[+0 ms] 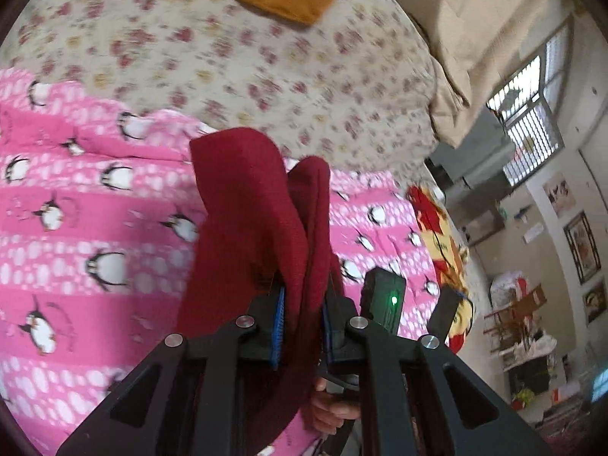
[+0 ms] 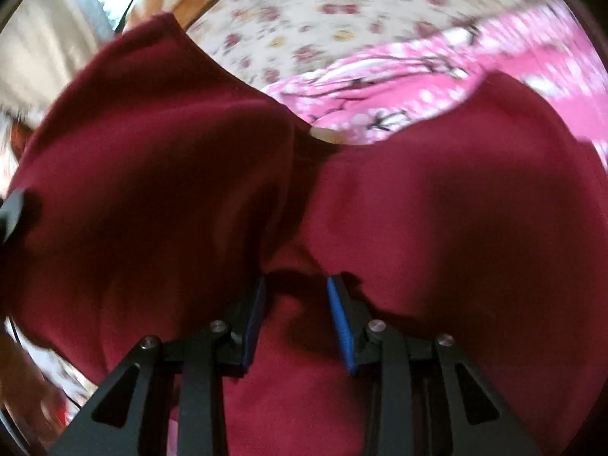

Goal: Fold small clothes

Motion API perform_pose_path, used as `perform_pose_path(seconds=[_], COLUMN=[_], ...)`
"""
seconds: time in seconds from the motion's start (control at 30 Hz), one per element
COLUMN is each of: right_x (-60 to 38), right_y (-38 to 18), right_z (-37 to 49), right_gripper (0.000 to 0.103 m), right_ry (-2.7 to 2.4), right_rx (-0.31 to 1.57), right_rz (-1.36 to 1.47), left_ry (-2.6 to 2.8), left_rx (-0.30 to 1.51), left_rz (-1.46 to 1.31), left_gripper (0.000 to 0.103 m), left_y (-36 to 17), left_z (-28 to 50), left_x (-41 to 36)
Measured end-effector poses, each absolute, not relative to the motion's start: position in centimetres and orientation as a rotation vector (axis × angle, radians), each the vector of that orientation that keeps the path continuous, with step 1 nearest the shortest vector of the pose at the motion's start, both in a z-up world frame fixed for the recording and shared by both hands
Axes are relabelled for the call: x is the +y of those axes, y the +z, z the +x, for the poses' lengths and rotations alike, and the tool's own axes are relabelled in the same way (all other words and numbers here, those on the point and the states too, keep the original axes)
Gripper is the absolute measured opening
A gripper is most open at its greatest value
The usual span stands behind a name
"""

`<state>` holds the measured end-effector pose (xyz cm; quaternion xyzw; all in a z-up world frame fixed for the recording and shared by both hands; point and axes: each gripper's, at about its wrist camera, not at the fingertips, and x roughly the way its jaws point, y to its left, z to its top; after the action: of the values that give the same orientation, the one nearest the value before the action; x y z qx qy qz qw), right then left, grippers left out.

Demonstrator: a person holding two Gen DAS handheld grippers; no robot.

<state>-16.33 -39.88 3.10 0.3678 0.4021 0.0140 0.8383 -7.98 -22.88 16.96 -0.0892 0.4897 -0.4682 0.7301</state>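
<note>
Low in the left wrist view, the left gripper [image 1: 302, 326] pinches a dark red garment [image 1: 247, 209] rising mid-frame, the right gripper [image 2: 296, 319] stands part-spread with red cloth between its pads, above a pink penguin blanket [image 1: 76, 228] and floral sheet [image 1: 228, 57] behind.

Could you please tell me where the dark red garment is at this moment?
The red garment hangs from the left gripper above the pink penguin blanket. In the right wrist view it fills the frame, with cloth between the right gripper pads.
</note>
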Motion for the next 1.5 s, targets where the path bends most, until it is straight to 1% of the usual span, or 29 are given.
perform_pose_path(seconds=[0.2, 0.37, 0.4, 0.43, 0.57, 0.7, 0.83, 0.93, 1.0, 1.1, 1.17, 1.23, 1.3, 1.37, 1.5], right_x=[-42.0, -43.6, -43.7, -43.7, -43.6, -44.0, -44.5, -44.8, -45.0, -45.5, -46.1, -46.5, -46.8, -46.9, -47.2], right_y=[3.7, 3.4, 3.3, 3.3, 4.0, 4.4, 4.4, 4.1, 4.0, 3.8, 3.4, 3.1, 2.9, 2.8, 2.8], right_z=[-19.4, -21.1, -21.2, -21.2, -21.0, -21.6, -22.5, -22.8, -22.8, -22.9, -23.1, -23.3, -23.5, -23.7, -24.3], right_gripper=[0.035, 0.035, 0.033, 0.031, 0.031, 0.031, 0.031, 0.031, 0.031, 0.031, 0.031, 0.031, 0.031, 0.031, 0.032], right_ry=[-0.034, -0.049, -0.043, -0.042, -0.009, 0.012, 0.003, 0.031, 0.048, 0.08, 0.097, 0.105, 0.106, 0.101, 0.069], right_rx=[0.827, 0.836, 0.841, 0.857, 0.928, 0.946, 0.942, 0.94, 0.951, 0.942, 0.933, 0.926, 0.91, 0.895, 0.856], right_rz=[0.869, 0.918, 0.92, 0.916, 0.829, 0.802, 0.789, 0.794, 0.786, 0.815, 0.872, 0.914, 0.955, 0.973, 1.037], left_ry=[-1.046, -1.027, -1.024, -1.017, -0.998, -0.976, -0.961, -0.963, -0.974, -1.033, -1.096, -1.111, -1.12, -1.101, -1.026], left_rx=[1.142, 1.168, 1.172, 1.171, 1.166, 1.176, 1.215, 1.313, 1.296, 1.261, 1.214, 1.135, 1.1, 1.108, 1.14], left_rz=[-0.206, -0.222, -0.225, -0.224, -0.214, -0.235, -0.281, -0.305, -0.295, -0.306, -0.32, -0.299, -0.301, -0.317, -0.364], left_gripper=[0.0, 0.0, 0.0, 0.0, 0.0, 0.0, 0.0, 0.001, 0.001, 0.008, 0.016, 0.029, 0.029, 0.029, 0.029], left_y=[14.5, 13.1, 13.0, 13.0, 13.4, 13.3, 11.4, 9.0, 9.4, 11.9, 14.1, 16.4, 17.4, 17.2, 14.9], left_z=[-9.9, -10.4, -10.4, -10.5, -10.6, -10.3, -9.9, -9.9, -10.3, -10.9, -11.5, -12.2, -12.4, -12.0, -11.1], left_x=[-25.9, -26.6, -26.7, -26.8, -27.5, -28.9, -30.8, -31.7, -31.3, -30.1, -29.1, -28.0, -27.1, -26.2, -24.0])
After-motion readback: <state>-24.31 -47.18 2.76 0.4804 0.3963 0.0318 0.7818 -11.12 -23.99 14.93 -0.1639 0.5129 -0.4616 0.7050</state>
